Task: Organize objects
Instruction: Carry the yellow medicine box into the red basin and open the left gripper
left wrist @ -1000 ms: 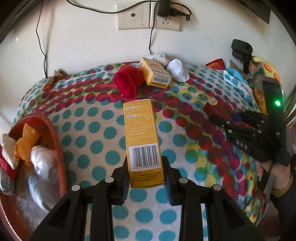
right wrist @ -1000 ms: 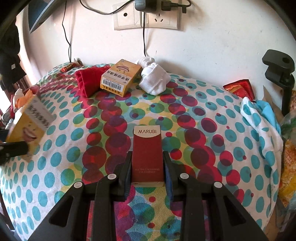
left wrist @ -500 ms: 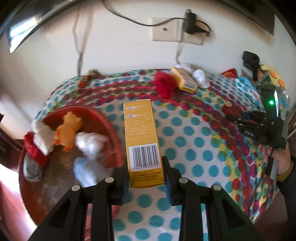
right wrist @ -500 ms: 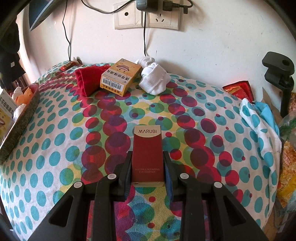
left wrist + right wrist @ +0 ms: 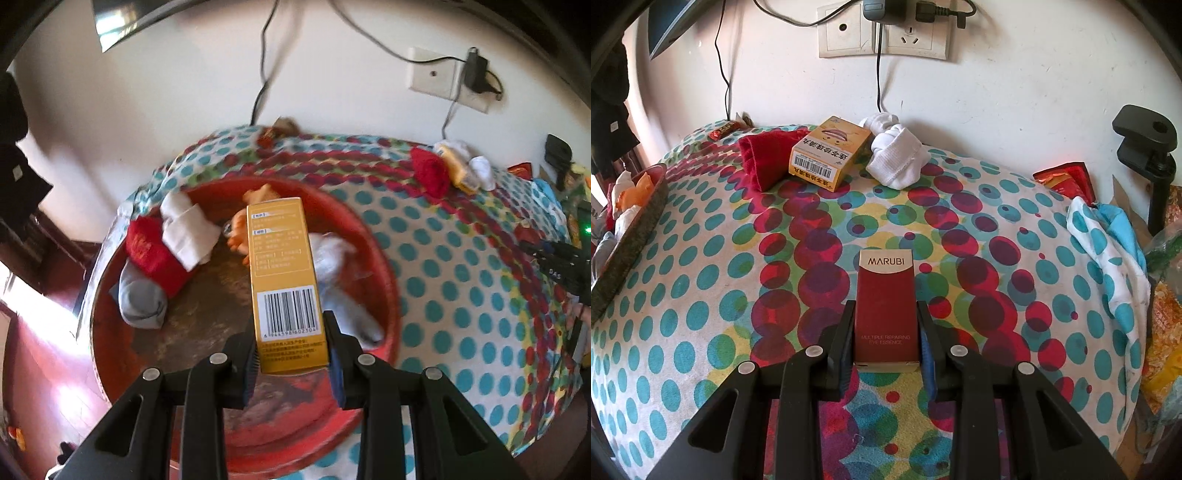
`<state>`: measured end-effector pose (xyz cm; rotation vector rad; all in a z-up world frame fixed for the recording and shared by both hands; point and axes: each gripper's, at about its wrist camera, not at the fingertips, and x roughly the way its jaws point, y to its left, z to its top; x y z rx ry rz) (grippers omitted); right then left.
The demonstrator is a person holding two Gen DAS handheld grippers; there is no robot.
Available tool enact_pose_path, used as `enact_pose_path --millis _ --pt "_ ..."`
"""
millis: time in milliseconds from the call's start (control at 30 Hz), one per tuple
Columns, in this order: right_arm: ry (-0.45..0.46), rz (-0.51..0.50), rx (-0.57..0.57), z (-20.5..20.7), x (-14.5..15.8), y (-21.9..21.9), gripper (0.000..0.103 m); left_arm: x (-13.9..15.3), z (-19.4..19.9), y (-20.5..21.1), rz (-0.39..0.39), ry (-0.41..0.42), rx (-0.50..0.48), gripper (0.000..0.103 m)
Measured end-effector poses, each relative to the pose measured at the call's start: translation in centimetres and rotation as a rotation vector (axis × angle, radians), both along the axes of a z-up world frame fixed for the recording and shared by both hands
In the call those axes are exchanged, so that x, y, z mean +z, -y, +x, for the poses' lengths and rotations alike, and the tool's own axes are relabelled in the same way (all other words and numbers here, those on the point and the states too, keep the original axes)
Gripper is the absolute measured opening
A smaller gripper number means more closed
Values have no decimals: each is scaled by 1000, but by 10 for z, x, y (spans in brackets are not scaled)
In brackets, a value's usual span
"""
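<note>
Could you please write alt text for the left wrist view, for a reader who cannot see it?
The left gripper clamps a yellow barcoded box above a round red tray holding rolled socks and an orange toy. The tray sits on a polka-dot cloth, by a white wall.

Below my left hand-held gripper (image 5: 291,363), the red tray (image 5: 388,280) has bare floor only near its front; socks (image 5: 142,301) and a toy (image 5: 242,230) crowd the rest. Ahead of my right hand-held gripper (image 5: 885,354), the polka-dot cloth (image 5: 701,295) lies open up to the yellow box (image 5: 827,153).
</note>
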<state>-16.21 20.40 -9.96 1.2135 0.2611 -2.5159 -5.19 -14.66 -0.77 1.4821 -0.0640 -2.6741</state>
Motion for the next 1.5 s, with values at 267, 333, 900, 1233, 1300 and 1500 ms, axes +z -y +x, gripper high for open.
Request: enact_pose_path --millis 267,333,900,1233,1300,1500 --pt "-2 4 0 0 0 0 28 -21 1 44 -17 51 56 31" --pt "-1 2 0 0 0 0 28 -27 3 53 -11 60 73 31" --pt "-2 5 -1 0 0 0 28 -53 0 112 -28 107 117 31" --pt "-3 8 -1 0 0 2 28 -52 0 115 -7 92 91 32" --pt "-5 12 -1 0 0 1 28 -53 1 114 6 101 87 38" --pt "-20 42 -2 1 0 4 28 -53 9 111 38 119 73 44"
